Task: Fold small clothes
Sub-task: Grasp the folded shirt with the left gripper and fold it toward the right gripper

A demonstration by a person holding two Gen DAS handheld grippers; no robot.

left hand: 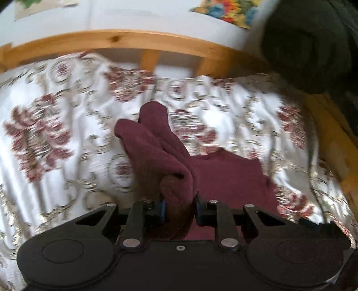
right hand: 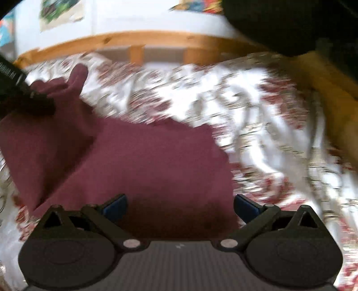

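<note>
A small maroon garment (right hand: 156, 156) lies on a white bedspread with a red floral pattern (left hand: 56, 134). My left gripper (left hand: 180, 207) is shut on a bunched fold of the maroon garment (left hand: 161, 152) and lifts it off the bed, with the rest lying flat to the right. In the right wrist view the left gripper (right hand: 33, 98) shows at the upper left, holding that raised fold. My right gripper (right hand: 180, 208) is open and empty, its blue fingertips (right hand: 115, 207) spread just above the flat part of the garment. Both views are motion-blurred.
A wooden bed frame (left hand: 125, 42) runs along the far side, with a white wall and colourful pictures (left hand: 226, 11) behind it. A dark bulky shape (left hand: 313, 44) sits at the upper right. A wooden rail (right hand: 331, 89) edges the bed on the right.
</note>
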